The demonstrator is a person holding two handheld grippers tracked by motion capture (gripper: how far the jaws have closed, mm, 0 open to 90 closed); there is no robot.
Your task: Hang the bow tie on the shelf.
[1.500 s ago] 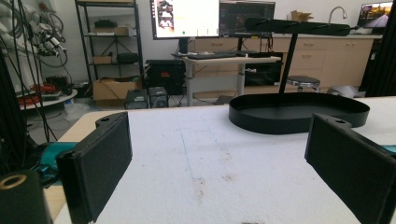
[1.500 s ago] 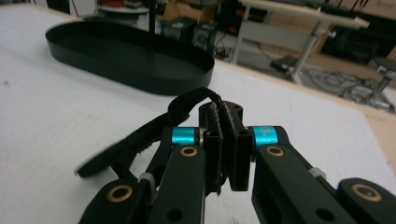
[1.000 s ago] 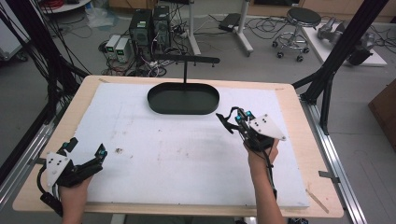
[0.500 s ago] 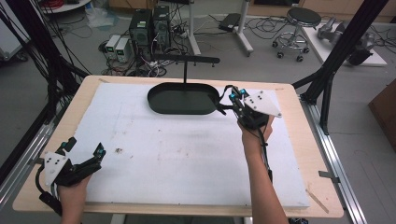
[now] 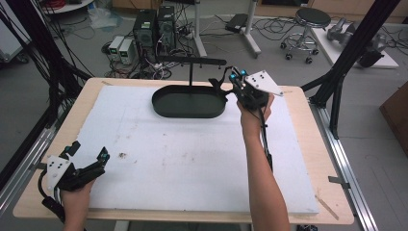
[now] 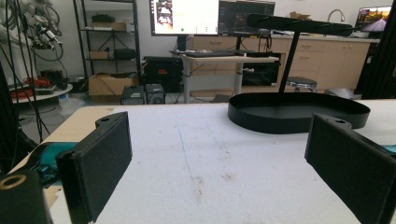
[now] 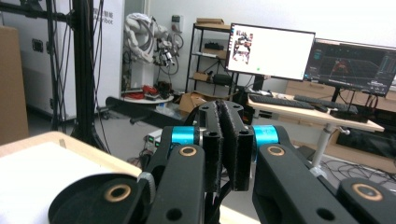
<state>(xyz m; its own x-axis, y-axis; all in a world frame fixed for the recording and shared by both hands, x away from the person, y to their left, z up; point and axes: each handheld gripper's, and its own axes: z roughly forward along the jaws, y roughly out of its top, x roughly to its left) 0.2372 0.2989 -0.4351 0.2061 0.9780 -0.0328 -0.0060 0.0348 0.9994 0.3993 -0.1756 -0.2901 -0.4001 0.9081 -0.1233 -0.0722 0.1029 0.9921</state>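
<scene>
A black oval tray (image 5: 166,108) lies at the far middle of the white board, with a thin post and a crossbar (image 5: 192,61) rising behind it. My right gripper (image 5: 215,84) hovers at the tray's right end, held by a hand; in the right gripper view its jaws (image 7: 223,112) are pressed together with nothing between them. My left gripper (image 5: 89,150) rests near the front left corner, far from the tray. Its pads (image 6: 100,163) stand wide apart and hold nothing, with the tray (image 6: 299,116) and the crossbar (image 6: 299,23) beyond them.
The white board (image 5: 192,159) covers most of a wooden table (image 5: 308,144). Black frame posts (image 5: 346,72) stand at the table's right and left sides. Computers (image 5: 154,29), cables and a stool (image 5: 310,24) are on the floor beyond the far edge.
My right gripper has moved away from the person and a little left, from the board's right part to the tray's right end. The left gripper has stayed in place.
</scene>
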